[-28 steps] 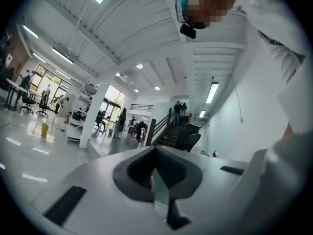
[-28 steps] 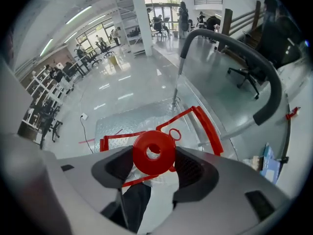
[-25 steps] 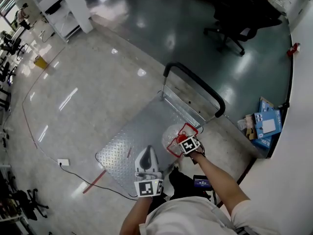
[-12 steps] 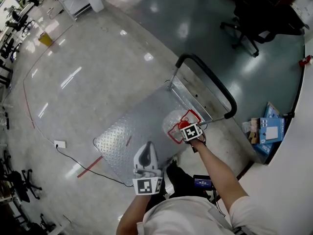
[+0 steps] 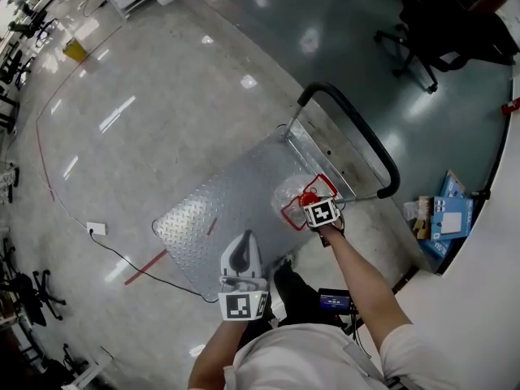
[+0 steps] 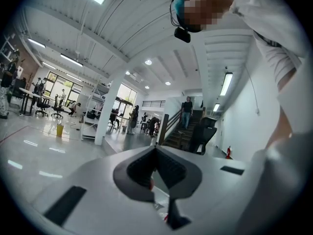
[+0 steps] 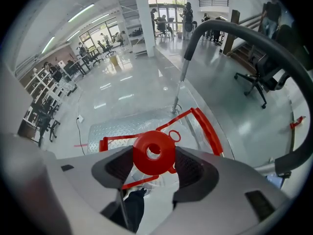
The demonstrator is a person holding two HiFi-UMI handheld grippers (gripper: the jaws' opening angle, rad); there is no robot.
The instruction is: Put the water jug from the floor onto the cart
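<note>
The clear water jug with a red carry frame is over the cart's diamond-plate deck, near the black push handle. My right gripper is shut on the jug's red cap, gripping it from above; its marker cube shows in the head view. I cannot tell whether the jug's base rests on the deck. My left gripper is shut on nothing, held off the deck's near edge. In the left gripper view it points out into the hall.
A black office chair stands beyond the cart handle. Blue boxes lie by the white wall at the right. A floor socket with a cable and red tape are left of the deck. My shoe is at the deck's near corner.
The head view has shifted a little. The jug stays gripped by the right gripper over the handle end of the cart. The left gripper keeps its place.
</note>
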